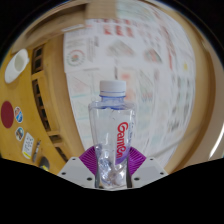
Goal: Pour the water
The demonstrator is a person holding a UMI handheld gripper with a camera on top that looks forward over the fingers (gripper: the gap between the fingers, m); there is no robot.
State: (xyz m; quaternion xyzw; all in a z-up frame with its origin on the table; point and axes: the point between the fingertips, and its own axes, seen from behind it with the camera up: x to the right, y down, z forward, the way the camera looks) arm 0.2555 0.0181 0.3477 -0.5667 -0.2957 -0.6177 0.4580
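A clear plastic water bottle (110, 125) with a white cap and a red label stands upright between my fingers, lifted above the table. My gripper (110, 166) is shut on the bottle's lower body, and the purple pads (91, 159) press against both its sides. The bottle's base is hidden between the fingers. Whether water is inside cannot be seen.
Below lies a table top (150, 50) covered with printed sheets in red and white. A wooden shelf unit (40, 95) with round tins and plates stands beside it, and a white dish (16, 66) rests at its far end.
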